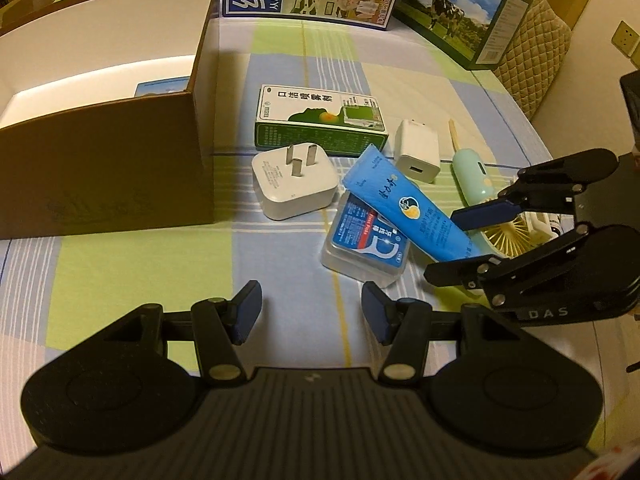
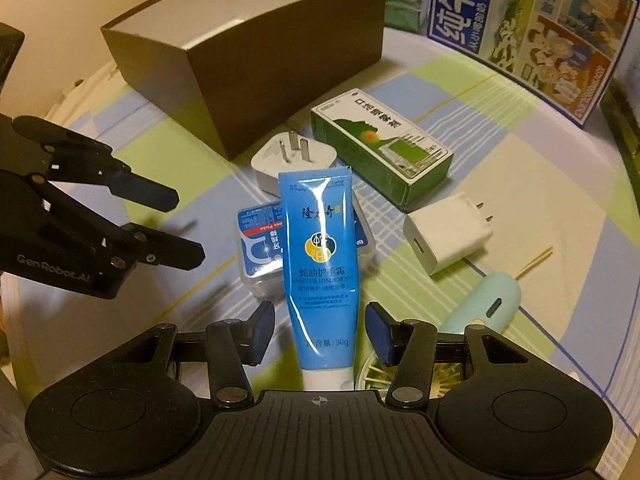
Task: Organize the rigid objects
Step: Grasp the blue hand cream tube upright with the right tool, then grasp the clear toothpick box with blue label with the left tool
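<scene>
The desk [image 1: 120,280] wears a cloth with green, blue and cream squares. Big milk cartons [image 2: 532,28] stand along its far edge. A brown box [image 2: 248,60] with white inside walls sits open at the back left, and something small and blue lies in it, too hidden to tell what. A green box [image 1: 320,124] lies flat near the brown box. Just in front of the green box sits a white plug block [image 1: 292,184] with its metal prongs pointing up. A smaller white charger [image 1: 418,150] lies on its side to the right. A blue hand cream tube [image 2: 320,256] lies tilted across a clear floss pick case [image 1: 362,246] with a blue label. A mint green handle [image 2: 488,300] and a thin wooden stick [image 1: 453,132] lie past the charger. A small yellow fan [image 2: 400,376] peeks out by the tube's white cap. The right gripper [image 2: 320,330] has its fingers on both sides of the tube, apart and not pressing it. The left gripper [image 1: 310,314] hangs over bare cloth with its fingers apart and nothing between them.
</scene>
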Demonstrator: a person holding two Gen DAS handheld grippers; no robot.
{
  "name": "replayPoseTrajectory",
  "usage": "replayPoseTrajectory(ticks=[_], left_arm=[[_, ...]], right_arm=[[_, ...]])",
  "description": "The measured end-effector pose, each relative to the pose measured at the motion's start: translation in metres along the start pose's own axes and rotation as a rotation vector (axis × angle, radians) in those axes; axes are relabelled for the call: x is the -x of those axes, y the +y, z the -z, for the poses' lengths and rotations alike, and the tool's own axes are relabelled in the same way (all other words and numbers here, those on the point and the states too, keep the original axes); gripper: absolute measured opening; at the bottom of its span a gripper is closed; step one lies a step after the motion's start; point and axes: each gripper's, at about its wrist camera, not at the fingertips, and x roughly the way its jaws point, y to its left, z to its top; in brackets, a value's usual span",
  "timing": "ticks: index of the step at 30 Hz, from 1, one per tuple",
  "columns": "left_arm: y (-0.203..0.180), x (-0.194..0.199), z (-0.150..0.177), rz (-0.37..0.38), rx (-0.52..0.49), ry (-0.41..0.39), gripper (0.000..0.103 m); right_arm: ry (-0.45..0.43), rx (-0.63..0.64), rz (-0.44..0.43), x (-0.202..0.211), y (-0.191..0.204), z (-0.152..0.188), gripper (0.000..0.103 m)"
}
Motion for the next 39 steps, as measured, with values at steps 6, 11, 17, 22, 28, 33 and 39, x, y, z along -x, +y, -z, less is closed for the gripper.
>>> replayPoseTrajectory(ticks=[6,11,17,22,28,33,39], left_arm=[[0.001,-0.001,-0.001,-0.002,0.0,0.002,0.051],[0.0,-0.001,-0.004,0.014,-0.014,-0.007,0.051],[-0.005,-0.002,-0.01,0.047,-0.063,-0.022,0.051],[-0.013,-0.006,-0.019,0.069,-0.121,-0.03,0.051],[-0.027,-0.02,-0.031,0.09,-0.205,-0.019,0.053],[-0.036,-0.035,-0.039,0.093,-0.257,-0.001,0.054],[-0.048,-0.048,-0.042,0.079,-0.294,0.012,0.052]], right_arm=[[0.011,-0.014,-0.003,-0.009,-0.004,0.0,0.036],[-0.043,-0.055,-0.008,-0.001,-0.007,0.007,0.033],[-0.097,-0.137,0.01,0.016,-0.008,0.011,0.033],[-0.11,-0.23,0.037,0.03,-0.01,0.014,0.033],[-0.134,-0.343,0.074,0.046,-0.014,0.018,0.033],[-0.148,-0.418,0.09,0.057,-0.02,0.021,0.033],[-0.121,-0.491,0.127,0.062,-0.025,0.031,0.033]])
